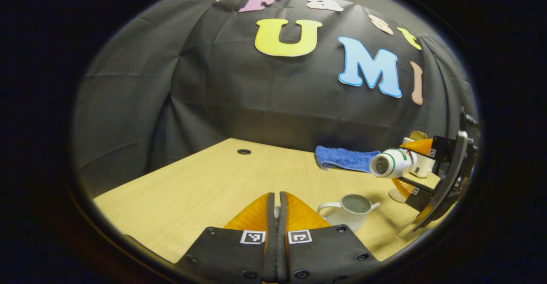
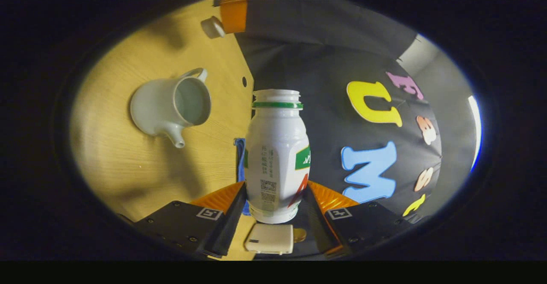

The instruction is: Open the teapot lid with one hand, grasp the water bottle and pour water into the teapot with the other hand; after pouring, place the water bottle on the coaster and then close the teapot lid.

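The right tongs [image 2: 275,198] clamp the base of the white plastic water bottle with a green neck ring [image 2: 277,156], both fingers pressed on its sides. Seen from the left gripper view, the bottle [image 1: 391,163] lies nearly level in the air, its open mouth facing the pot side, above and slightly beyond the white ceramic teapot [image 1: 352,213] that stands lidless on the pale wooden bench [image 1: 205,185]. In my judgement the pour hinges on bringing that mouth over the pot's opening [image 2: 192,101]. The left tongs [image 1: 277,215] are drawn narrow on something small and pale, probably the lid, just beside the pot.
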Tool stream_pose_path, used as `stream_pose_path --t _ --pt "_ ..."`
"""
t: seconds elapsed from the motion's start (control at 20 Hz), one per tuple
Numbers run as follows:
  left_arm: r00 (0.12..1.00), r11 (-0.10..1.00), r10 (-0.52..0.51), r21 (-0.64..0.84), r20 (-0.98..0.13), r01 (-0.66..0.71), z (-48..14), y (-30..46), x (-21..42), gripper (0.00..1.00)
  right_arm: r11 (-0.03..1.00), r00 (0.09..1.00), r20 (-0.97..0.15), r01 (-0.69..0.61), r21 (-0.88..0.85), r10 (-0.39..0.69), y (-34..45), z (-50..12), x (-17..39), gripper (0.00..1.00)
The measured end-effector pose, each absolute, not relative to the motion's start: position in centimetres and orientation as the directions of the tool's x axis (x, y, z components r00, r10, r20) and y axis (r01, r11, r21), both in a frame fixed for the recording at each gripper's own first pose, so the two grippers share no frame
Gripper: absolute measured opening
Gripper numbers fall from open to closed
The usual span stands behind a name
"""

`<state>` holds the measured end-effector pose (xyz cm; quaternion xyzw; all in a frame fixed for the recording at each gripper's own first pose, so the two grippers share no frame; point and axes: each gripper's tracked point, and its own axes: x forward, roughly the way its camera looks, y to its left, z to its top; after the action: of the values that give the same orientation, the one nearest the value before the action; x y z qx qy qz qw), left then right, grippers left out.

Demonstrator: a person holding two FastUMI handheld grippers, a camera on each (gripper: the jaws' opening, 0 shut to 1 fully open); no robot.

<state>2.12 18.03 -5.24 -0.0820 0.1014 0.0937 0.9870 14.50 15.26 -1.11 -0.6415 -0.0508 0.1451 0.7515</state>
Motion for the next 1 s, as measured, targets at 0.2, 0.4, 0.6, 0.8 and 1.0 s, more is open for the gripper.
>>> stream_pose_path --t 0.2,0.4,0.6,0.8,1.0 --pt "0.965 0.971 0.158 -0.147 -0.210 -0.191 -5.1 17.5 2.1 0.10 0.332 0.944 -0.181 -0.271 -0.903 0.276 15.2 -2.2 13.9 0.74" --pt "0.973 0.976 0.132 -0.145 -0.190 -0.160 -4.4 16.5 2.4 0.10 0.529 0.929 -0.249 -0.361 -0.768 0.272 14.4 -2.9 13.2 0.74" --pt "0.978 0.982 0.105 -0.139 -0.179 -0.131 -3.7 15.3 3.0 0.10 0.688 0.922 -0.289 -0.385 -0.616 0.257 12.5 -3.4 12.9 0.74" --pt "0.983 0.985 0.074 -0.140 -0.166 -0.097 -2.9 13.5 3.6 0.10 0.791 0.931 -0.295 -0.344 -0.505 0.216 9.0 -4.0 12.3 0.73" --pt "0.986 0.988 0.042 -0.140 -0.161 -0.065 -2.6 11.3 4.8 0.10 0.867 0.943 -0.287 -0.282 -0.412 0.170 5.4 -4.2 12.4 0.74"
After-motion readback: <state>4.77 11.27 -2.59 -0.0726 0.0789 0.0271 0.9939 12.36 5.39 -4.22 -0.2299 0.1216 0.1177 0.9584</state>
